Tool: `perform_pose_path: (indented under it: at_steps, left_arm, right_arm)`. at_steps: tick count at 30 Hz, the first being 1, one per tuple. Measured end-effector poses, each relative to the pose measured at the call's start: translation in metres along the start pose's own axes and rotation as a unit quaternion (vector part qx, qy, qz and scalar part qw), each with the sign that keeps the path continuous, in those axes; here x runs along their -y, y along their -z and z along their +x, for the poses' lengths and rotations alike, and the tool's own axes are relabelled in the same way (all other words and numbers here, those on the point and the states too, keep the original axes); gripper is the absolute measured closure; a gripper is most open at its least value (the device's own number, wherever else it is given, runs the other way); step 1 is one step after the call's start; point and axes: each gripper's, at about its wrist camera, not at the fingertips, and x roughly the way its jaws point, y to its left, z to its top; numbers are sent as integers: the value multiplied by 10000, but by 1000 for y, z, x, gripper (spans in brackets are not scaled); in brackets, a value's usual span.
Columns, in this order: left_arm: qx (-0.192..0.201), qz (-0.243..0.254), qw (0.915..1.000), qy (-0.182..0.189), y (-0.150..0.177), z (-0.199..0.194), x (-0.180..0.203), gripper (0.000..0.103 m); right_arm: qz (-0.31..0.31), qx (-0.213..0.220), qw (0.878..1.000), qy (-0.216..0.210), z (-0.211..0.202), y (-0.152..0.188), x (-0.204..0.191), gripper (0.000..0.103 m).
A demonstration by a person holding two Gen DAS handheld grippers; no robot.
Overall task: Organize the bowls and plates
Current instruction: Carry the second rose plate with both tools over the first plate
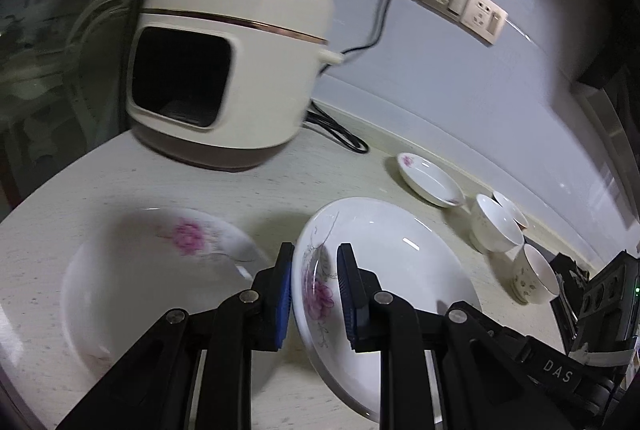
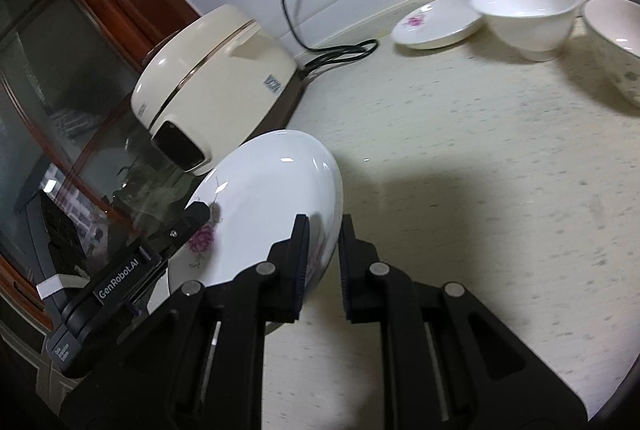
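Left tool [image 1: 314, 294] pinched the near-left rim of a flowered plate [image 1: 384, 262]; right tool [image 2: 325, 266] clamped the opposite rim of that same plate [image 2: 264, 206]. Held clear of the desk [image 2: 480, 158] between the two, tilted up on the right tool's side. Just left of it, flat on the desk, lay a second flowered plate [image 1: 160, 270], likely the stacking spot. Farther right sat a small saucer [image 1: 430, 180] and three bowls [image 1: 496, 226] close together, with a rice cooker [image 1: 228, 70] at the far left.

Glazed ceramic by the look: stiff, fairly heavy, slick under the pads, and apt to chip if knocked against another dish. Best gripped at the raised rim, on opposite sides as here, with pads well over the lip, then lowered level and gently.
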Motion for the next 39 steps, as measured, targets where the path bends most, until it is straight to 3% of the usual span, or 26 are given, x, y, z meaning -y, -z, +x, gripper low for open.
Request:
perform_pose_path:
  at_steps: [9, 22, 39]
  left_arm:
    - [212, -217, 9992, -243, -7, -18, -37, 82]
    - [137, -722, 9962, -460, -5, -13, -101, 80]
    - [180, -720, 9953, -623, 1, -15, -128, 76]
  right_arm:
    - [-211, -258, 9993, -152, 33, 7, -37, 85]
    - [-743, -452, 9962, -103, 67, 21, -86, 84]
    - [-1495, -554, 9866, 361, 91, 33, -119, 84]
